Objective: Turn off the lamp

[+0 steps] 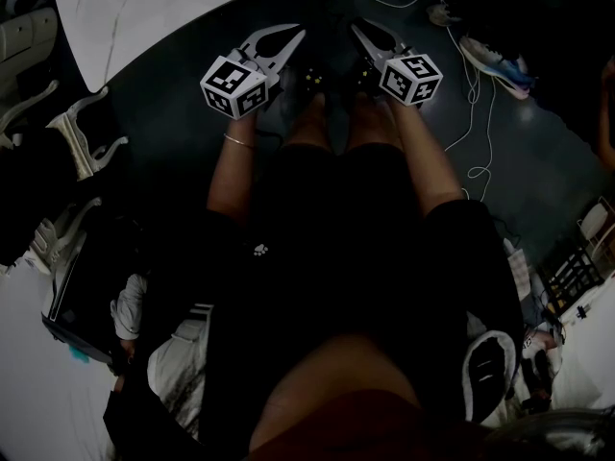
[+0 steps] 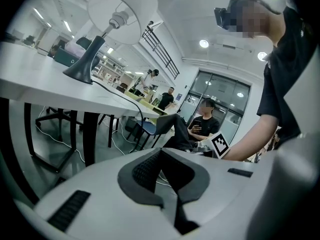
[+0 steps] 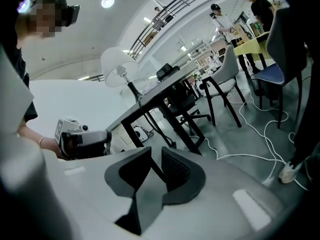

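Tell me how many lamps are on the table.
1. The lamp stands on the white table, near its edge, with its shade tilted. Much of the table is out of view, so another could be hidden.

No words, numbers or brand names are readable in any of your views. The only marks are black-and-white square code patterns, not letters: one set is on the marker cube (image 1: 233, 86) of your left gripper (image 1: 293, 36), another on the second cube (image 1: 411, 78) of your right gripper (image 1: 360, 29). A small white paw logo (image 1: 259, 250) sits on your black garment (image 1: 317, 257), with no wording.
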Motion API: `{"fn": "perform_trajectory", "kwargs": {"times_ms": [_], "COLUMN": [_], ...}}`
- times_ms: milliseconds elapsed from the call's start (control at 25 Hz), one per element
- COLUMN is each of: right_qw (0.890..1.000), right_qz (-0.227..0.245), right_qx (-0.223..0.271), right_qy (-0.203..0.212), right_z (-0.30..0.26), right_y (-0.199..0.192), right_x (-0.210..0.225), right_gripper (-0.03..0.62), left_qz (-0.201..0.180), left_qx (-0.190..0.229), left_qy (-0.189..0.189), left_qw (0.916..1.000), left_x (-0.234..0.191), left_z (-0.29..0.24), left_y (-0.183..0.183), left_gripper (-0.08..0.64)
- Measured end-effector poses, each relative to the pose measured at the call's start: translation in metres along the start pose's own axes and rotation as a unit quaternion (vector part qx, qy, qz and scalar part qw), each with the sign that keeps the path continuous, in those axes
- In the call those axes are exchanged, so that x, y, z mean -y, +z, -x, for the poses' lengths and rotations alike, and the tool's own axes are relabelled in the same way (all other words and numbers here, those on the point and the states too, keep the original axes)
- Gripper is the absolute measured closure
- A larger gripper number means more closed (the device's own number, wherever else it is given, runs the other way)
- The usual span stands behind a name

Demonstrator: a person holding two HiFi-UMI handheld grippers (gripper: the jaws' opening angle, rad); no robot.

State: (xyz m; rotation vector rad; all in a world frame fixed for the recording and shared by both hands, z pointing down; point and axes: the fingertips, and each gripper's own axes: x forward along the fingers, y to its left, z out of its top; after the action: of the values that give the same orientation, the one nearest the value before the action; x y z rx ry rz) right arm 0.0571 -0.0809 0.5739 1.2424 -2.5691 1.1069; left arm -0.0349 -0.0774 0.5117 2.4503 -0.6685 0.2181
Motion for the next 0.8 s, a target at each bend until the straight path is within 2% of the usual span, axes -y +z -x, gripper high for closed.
{"fn": "perform_trajectory", "kwargs": {"times_ms": [360,520,800], "right_qw": [1.000,1.000,0.999], "right_qz": [0.004,0.010,0.024], "right_qx": [0.020,0.024,0.035], "right_qy": [0.004,0.008,0.022], "right_z": [0.007,0.012,0.019], "right_y": [0.014,0.020,0.037], "right_x": [-0.001,-0.003,-0.013], "right_gripper": [0.548,0.591,0.591], "left_qz": [-0.006,-0.010,-0.014], "left_qx": [0.005,0.008,0.016], "left_qy": [0.002,0.006,0.018], "left_qw": [1.0000,0.9999,0.9996], "left_x": [0.004,0.008,0.012], "left_z": [-0.007,-0.009,-0.008], "left_y": [0.006,0.009,0.017], "left_gripper": [0.554,0.554,0.554]}}
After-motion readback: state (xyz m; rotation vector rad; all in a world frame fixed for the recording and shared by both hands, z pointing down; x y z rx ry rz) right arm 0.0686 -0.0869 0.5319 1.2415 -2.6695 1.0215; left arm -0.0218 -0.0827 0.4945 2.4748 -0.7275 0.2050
